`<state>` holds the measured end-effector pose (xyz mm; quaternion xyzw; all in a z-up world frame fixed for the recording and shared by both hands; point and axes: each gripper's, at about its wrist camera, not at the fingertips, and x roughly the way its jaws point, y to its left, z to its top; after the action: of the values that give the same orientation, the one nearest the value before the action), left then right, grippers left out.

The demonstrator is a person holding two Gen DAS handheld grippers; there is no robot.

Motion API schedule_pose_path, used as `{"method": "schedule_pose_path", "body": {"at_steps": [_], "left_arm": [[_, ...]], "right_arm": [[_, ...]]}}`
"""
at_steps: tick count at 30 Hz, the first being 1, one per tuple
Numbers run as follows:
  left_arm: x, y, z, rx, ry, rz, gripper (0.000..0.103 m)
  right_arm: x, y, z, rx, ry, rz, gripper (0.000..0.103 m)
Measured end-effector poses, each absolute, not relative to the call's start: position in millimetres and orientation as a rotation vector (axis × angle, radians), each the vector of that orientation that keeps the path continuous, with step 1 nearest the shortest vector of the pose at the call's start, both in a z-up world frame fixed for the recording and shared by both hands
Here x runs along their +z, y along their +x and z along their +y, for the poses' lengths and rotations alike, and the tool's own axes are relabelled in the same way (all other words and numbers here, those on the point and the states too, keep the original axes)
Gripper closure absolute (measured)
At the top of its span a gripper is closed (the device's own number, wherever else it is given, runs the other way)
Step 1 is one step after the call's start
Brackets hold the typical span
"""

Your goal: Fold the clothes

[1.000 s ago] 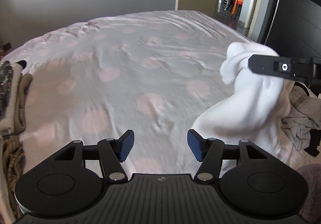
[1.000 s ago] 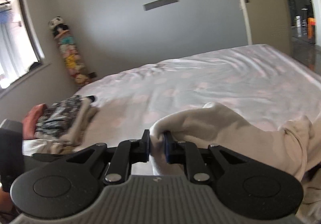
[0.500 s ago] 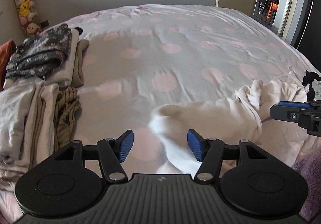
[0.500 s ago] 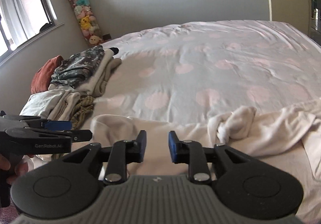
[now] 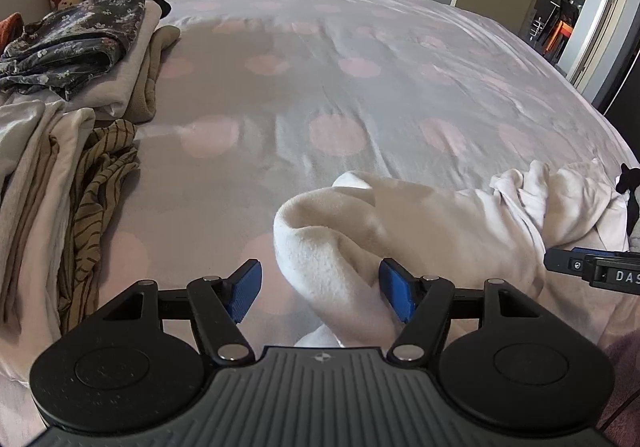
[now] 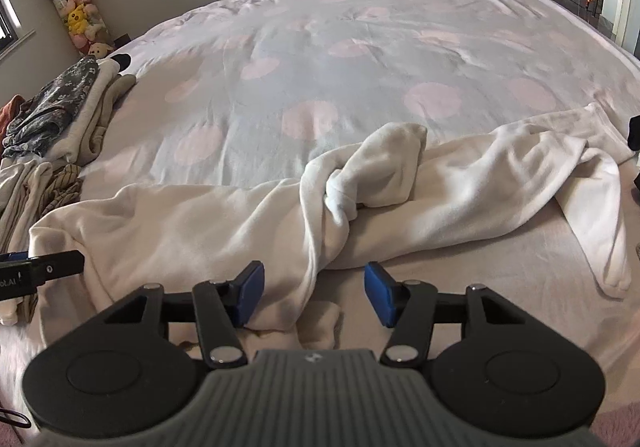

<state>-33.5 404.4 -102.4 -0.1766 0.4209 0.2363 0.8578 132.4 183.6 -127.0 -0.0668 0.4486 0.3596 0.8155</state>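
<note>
A white fleece garment (image 5: 432, 215) lies crumpled lengthwise across the near part of the bed, with a twisted knot of cloth at its middle (image 6: 372, 175). My left gripper (image 5: 320, 293) is open over the garment's rounded left end. The cloth rests against the right pad (image 5: 394, 293) and stands clear of the left pad. My right gripper (image 6: 314, 293) hangs low over the garment's near edge and its jaws are opening. A fold of cloth lies between them beside the left pad (image 6: 250, 293), not pinched. Each gripper's tip shows in the other's view: the right gripper (image 5: 592, 275) and the left gripper (image 6: 40, 271).
The bed cover (image 5: 320, 87) is pale with pink dots. Stacked folded clothes (image 5: 72, 47) and a striped garment (image 5: 100, 175) line its left side. A column of plush toys (image 6: 72, 7) stands in the far corner. A dark item (image 5: 630, 187) sits at the right edge.
My right gripper let go of the white garment and sank toward the bed. The garment dropped from hanging to lying on the cover. My left gripper moved down onto its left end.
</note>
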Motion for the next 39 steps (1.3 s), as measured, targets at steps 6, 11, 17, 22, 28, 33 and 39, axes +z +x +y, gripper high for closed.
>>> {"method": "schedule_pose_path", "body": {"at_steps": [6,11,17,22,28,33,39], "left_arm": [[-106.7,-19.8,408.4,0.465,-0.383,0.878,0.088],[-59.3,-7.5,415.8,0.486,-0.345,0.743,0.092],[16.1,-12.1,405.9,0.561,-0.228,0.516,0.092],[34.8,-20.1,396.5,0.567,-0.155,0.532,0.092],[-37.4,-34.4,402.5,0.536,-0.237,0.825,0.089],[-75.1,-60.3,389.4,0.488,-0.279,0.908,0.08],[-75.9,-82.0,357.8,0.438,-0.251,0.896,0.06]], "right_arm": [[-133.0,139.6,194.6,0.842,-0.097,0.955,0.098],[-56.4,147.4,197.6,0.905,-0.006,0.709,0.098],[54.9,134.6,190.0,0.953,0.059,0.342,0.098],[77.6,114.2,180.9,0.998,0.06,0.284,0.098],[9.1,92.3,183.6,1.04,-0.006,0.544,0.098],[-54.2,57.5,181.7,1.079,-0.069,0.757,0.098],[-102.9,9.3,181.9,1.21,-0.195,0.959,0.099]]}}
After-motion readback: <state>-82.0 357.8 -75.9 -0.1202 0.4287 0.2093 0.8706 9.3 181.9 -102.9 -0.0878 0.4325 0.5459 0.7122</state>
